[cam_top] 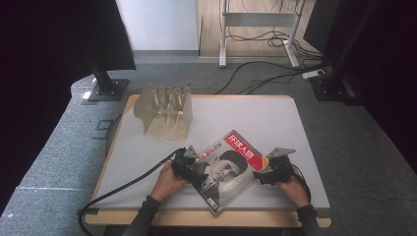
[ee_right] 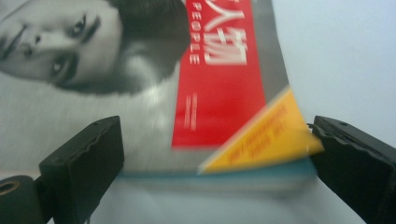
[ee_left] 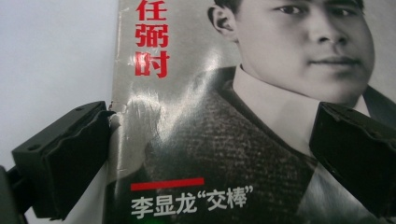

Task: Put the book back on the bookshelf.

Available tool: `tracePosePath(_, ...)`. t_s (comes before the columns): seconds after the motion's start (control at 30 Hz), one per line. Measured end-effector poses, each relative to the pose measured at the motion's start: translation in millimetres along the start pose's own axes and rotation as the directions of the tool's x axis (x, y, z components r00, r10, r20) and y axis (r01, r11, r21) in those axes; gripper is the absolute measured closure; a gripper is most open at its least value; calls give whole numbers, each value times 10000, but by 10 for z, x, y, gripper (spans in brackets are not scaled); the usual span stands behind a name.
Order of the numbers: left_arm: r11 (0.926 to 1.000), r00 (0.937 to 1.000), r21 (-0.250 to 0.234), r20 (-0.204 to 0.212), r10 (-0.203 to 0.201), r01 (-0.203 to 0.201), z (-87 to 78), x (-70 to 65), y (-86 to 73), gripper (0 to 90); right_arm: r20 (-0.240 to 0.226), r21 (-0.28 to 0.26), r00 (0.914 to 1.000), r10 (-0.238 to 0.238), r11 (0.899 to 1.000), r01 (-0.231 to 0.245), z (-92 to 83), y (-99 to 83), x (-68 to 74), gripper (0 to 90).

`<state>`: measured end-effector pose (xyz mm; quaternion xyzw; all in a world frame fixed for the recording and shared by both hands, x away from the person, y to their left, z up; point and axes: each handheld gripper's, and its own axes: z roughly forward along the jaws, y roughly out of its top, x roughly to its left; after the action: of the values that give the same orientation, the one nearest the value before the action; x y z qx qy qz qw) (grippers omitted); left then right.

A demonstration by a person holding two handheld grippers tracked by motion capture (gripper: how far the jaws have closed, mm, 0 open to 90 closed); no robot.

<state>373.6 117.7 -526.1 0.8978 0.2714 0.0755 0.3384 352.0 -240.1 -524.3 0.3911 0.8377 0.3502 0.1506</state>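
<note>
A magazine point(cam_top: 228, 169) lies flat on the white mat point(cam_top: 275, 123) that covers the worktop point(cam_top: 206, 218), turned at an angle so one corner points toward the person. Its cover carries a black-and-white portrait, a red title band with white characters and a yellow corner flash.

The left gripper point(cam_top: 189, 164) sits at the magazine's left edge, held by the person's left hand point(cam_top: 167, 182). In the left gripper view point(ee_left: 205, 154) its jaws stand wide apart: the left jaw is on the mat, touching the creased edge of the cover, and the right jaw rests over the printed cover. Nothing is pinched between them.

The right gripper point(cam_top: 268, 174) is at the magazine's right corner, beside the red band, with the right hand point(cam_top: 294, 189) behind it. In the right gripper view point(ee_right: 215, 154) its jaws are also spread wide, one over the grey part of the cover and the other just at the yellow corner, which curls up slightly off the mat so a blue page edge shows beneath. The picture is blurred there, so I cannot tell whether the jaw touches the corner.

A beige slotted rack point(cam_top: 164, 112) stands at the far left of the mat, well apart from the magazine. A black cable point(cam_top: 128, 184) trails from the left gripper across the mat and off the near left edge of the worktop.
</note>
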Motion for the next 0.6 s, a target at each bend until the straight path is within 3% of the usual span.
tracePosePath(0.2, 9999, 9999, 42, 61, 101, -101, -60, -121, -74, 0, 259, 336, 9995, -169, 9993, 160, -76, -156, 34, 38)
tracePosePath(0.3, 9997, 9996, 94, 186, 229, -231, -96, -186, -114, 0, 174, 230, 9997, -148, 9996, 144, -74, -162, 39, 38)
tracePosePath(0.33, 9990, 9990, 289, 292, 341, -349, -124, -191, -120, 0, 378, 298, 9989, -266, 9992, 254, -59, -142, 43, 2)
tracePosePath(0.43, 9966, 9975, 596, 458, 539, -566, -185, -137, -114, 0, 598, 329, 9980, -186, 9993, 167, -30, -116, 26, 0)
tracePosePath(0.53, 9974, 9986, 502, -91, 519, -514, -295, -10, -102, 0, 633, 319, 9979, -131, 9994, 111, 0, -90, -1, 0)
tracePosePath(0.57, 9974, 9986, 502, -91, 519, -514, -295, -10, -102, 0, 735, 270, 9972, -117, 9996, 97, 17, -75, -8, 0)
tracePosePath(0.6, 9985, 9989, 437, -304, 347, -334, -346, 75, -103, 0, 757, 254, 9971, -94, 9996, 75, 29, -65, -16, 0)
